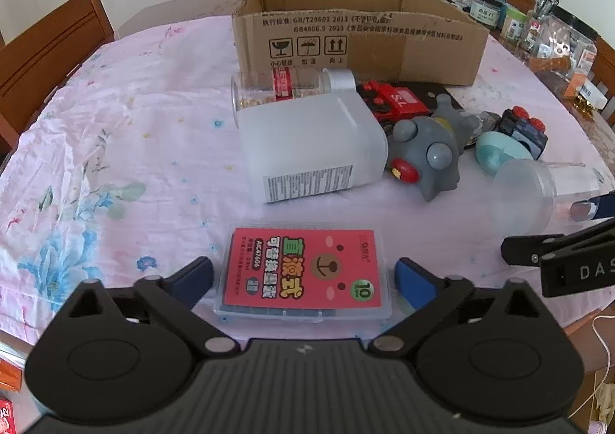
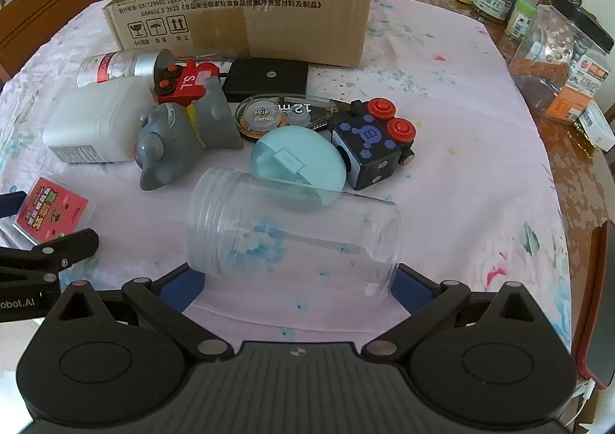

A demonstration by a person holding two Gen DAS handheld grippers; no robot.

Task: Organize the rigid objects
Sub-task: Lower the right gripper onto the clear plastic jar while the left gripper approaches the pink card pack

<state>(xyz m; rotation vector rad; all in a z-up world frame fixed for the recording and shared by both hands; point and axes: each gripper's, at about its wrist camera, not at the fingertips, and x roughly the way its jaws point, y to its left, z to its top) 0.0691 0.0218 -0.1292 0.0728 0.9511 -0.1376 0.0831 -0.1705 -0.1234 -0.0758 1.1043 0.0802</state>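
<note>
My left gripper (image 1: 303,274) is open, its fingers on either side of a clear flat case with a red bear label (image 1: 305,272) lying on the cloth; a small gap shows at each side. My right gripper (image 2: 296,286) is open around a clear plastic jar (image 2: 292,230) lying on its side, which also shows in the left wrist view (image 1: 538,195). Whether the pads touch the jar I cannot tell. The open cardboard box (image 1: 357,34) stands at the back (image 2: 246,19).
Between the grippers and the box lie a white plastic bottle (image 1: 311,149), a grey toy figure (image 1: 426,153), a red toy (image 1: 392,101), a teal egg-shaped case (image 2: 298,165), a dark cube with red buttons (image 2: 373,142), a tape dispenser (image 2: 284,113) and a labelled jar (image 1: 284,86). Jars and packets crowd the right table edge (image 2: 557,61).
</note>
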